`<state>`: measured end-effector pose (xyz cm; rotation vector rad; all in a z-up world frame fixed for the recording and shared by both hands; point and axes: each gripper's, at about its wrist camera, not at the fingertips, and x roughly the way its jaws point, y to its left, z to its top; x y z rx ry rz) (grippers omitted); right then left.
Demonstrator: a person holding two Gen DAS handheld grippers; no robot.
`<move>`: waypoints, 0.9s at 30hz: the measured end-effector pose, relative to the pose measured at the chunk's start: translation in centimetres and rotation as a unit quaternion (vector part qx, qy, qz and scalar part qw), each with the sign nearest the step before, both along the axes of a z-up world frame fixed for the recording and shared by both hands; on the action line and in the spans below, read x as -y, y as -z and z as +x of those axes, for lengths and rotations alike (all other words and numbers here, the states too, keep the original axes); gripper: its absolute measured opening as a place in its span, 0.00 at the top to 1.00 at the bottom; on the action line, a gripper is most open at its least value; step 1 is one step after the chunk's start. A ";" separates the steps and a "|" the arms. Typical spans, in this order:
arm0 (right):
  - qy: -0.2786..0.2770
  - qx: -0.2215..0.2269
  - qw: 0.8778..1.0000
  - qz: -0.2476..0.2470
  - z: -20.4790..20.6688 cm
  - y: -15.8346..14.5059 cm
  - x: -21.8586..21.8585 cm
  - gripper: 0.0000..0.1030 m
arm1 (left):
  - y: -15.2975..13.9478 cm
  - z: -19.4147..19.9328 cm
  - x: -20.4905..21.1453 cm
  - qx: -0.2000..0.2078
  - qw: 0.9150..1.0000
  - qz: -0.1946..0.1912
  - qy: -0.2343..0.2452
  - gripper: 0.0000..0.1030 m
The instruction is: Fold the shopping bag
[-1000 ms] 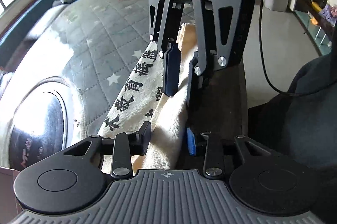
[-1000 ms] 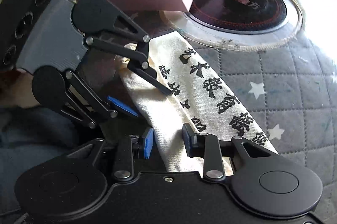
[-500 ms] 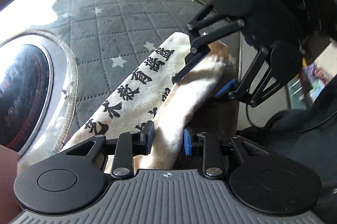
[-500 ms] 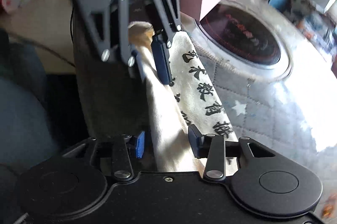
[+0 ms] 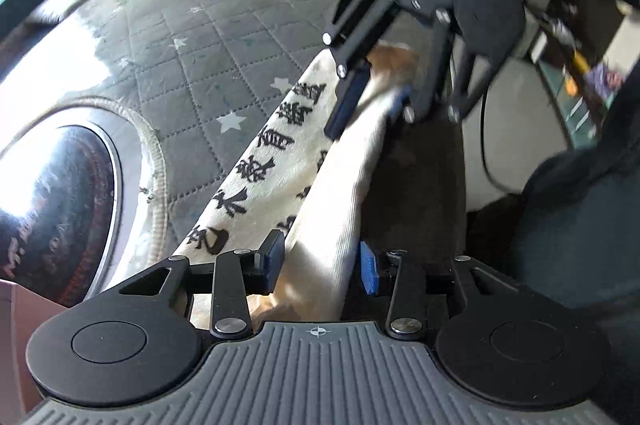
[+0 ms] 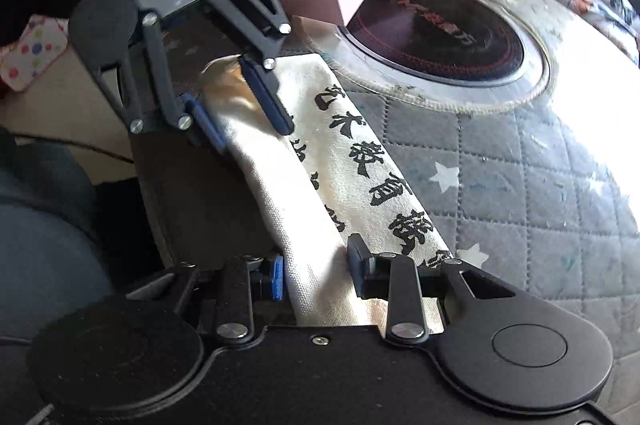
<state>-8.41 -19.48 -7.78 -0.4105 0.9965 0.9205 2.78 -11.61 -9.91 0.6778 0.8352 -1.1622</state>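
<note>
Left wrist view: cream canvas shopping bag with black printed characters (image 5: pixel 280 161) lies as a long folded strip along the near edge of the grey quilted star-print table cover (image 5: pixel 192 65). Left gripper (image 5: pixel 320 263) straddles one end, jaws just widened, pads barely clear. Right gripper (image 5: pixel 372 97) pinches the far end.

Right wrist view: right gripper (image 6: pixel 316 271) clamps the roll; strip's long axis runs straight to the left gripper (image 6: pixel 236 105).
</note>
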 end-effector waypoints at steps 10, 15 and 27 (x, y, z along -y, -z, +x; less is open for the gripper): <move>0.038 -0.085 0.995 0.043 1.2 0.4 1.1 0.68 | -0.1 0.2 -1.2 -0.069 0.997 -0.003 -0.016 0.61; 0.047 -0.172 0.981 0.073 0.5 1.0 1.8 0.68 | 0.0 -0.7 -2.3 -0.126 0.992 -0.016 -0.009 0.60; 0.085 -0.261 0.957 0.099 2.6 2.0 2.8 0.68 | -4.1 -3.6 -5.7 -0.003 0.997 -0.072 0.003 0.52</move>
